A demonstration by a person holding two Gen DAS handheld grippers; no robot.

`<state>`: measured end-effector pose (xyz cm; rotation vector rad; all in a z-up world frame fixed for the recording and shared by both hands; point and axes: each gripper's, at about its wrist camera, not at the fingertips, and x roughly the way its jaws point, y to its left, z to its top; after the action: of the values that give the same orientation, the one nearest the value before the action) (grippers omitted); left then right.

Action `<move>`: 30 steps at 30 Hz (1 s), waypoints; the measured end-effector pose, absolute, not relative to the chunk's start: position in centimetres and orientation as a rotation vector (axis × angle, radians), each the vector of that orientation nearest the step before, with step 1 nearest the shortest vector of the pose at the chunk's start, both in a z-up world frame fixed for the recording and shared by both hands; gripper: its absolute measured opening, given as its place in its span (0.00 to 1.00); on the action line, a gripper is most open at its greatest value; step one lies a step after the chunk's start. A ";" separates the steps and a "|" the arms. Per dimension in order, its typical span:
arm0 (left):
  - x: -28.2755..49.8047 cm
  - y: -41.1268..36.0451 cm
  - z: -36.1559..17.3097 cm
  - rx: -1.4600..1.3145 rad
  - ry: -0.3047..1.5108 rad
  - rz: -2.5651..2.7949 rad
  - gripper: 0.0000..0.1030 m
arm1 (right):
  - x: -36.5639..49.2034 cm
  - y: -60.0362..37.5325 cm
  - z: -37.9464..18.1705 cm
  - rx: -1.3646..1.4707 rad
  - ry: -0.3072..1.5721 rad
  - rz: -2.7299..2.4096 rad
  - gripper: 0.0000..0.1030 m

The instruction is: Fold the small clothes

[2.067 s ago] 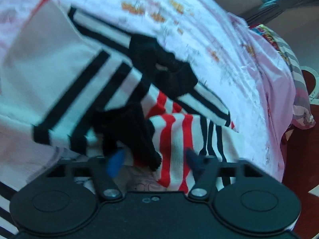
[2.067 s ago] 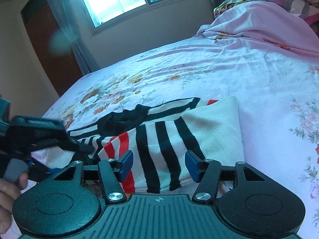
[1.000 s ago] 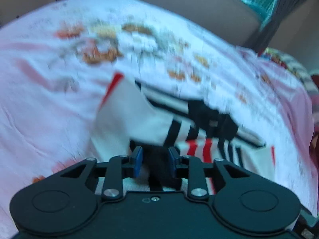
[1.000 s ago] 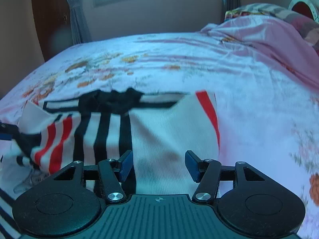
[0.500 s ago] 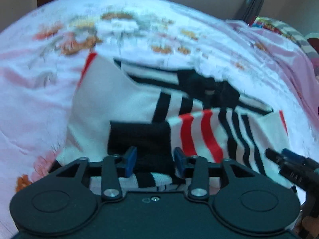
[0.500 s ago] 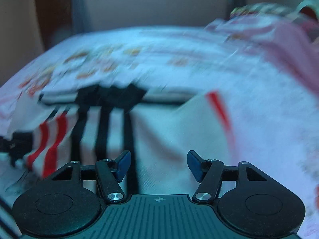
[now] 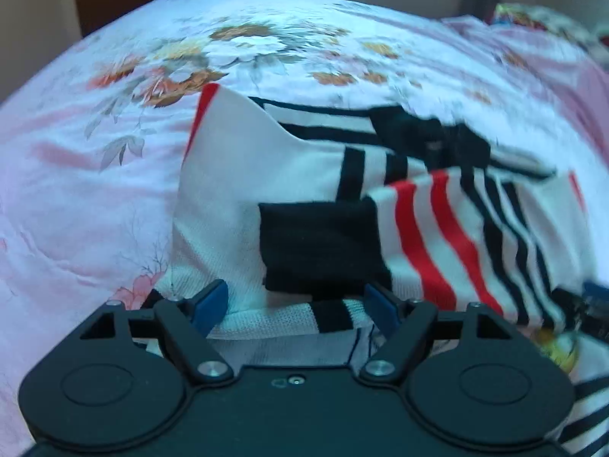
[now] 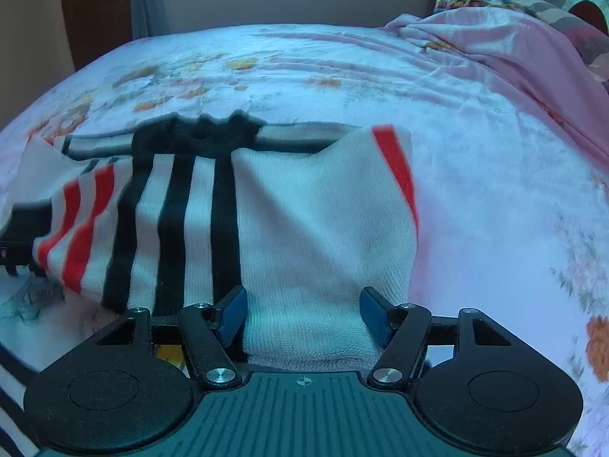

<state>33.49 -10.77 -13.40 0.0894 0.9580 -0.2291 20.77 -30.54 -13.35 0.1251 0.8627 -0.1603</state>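
Left gripper (image 7: 295,304): fingers (image 7: 209,302) wide apart, jaws have just been opening. The black cuff (image 7: 319,245) of the striped sweater (image 7: 243,175) lies between and just ahead of the blue pads; I see neither pad pressing on it. Ribbed white hem with a black band sits right under the fingers, close to the gripper body.

Right gripper (image 8: 303,314): fingers (image 8: 233,310) also wide, jaws have just been opening a little further. A white knit fold of the same sweater (image 8: 319,221) fills the gap between the pads. I can't tell if the fabric touches the pads at the edges, but it isn't pinched.

Garment: white knit, black stripes, red stripes on one sleeve, red trim along the outer edges, black collar (image 8: 198,137) at the far side. Both sleeves are folded in over the body; the striped one lies diagonally across the middle, cuff end toward my left gripper. The right gripper's tip (image 7: 586,304) shows at the right edge of the left view, blurred.

Sweater lies flat on the bed, on a pink floral bedsheet (image 8: 495,190). Crumpled pink blanket (image 8: 514,45) far right, well apart from it.
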 end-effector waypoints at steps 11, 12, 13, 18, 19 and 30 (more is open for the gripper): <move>28.4 -9.2 -12.1 0.068 0.988 -0.291 0.74 | 14.7 -28.3 -9.4 0.188 0.784 -0.130 0.63; 27.7 -8.8 -12.5 0.063 1.001 -0.292 0.74 | 13.9 -27.9 -9.5 0.203 0.785 -0.124 0.63; 27.1 -8.5 -13.1 0.061 1.016 -0.291 0.75 | 13.1 -27.7 -9.8 0.209 0.789 -0.121 0.63; 24.2 -7.9 -14.4 0.119 0.995 -0.290 0.76 | 10.9 -25.8 -13.4 0.176 0.884 -0.117 0.63; 23.8 -7.8 -14.1 0.115 1.000 -0.288 0.75 | 10.6 -25.6 -13.3 0.158 0.879 -0.124 0.63; 19.3 -5.9 -13.8 0.099 1.013 -0.247 0.77 | 6.6 -22.8 -12.5 0.192 0.902 -0.092 0.69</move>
<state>19.26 -5.89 -13.80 0.0986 1.0130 -0.2467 6.57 -22.77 -12.46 0.1919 0.9018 -0.0916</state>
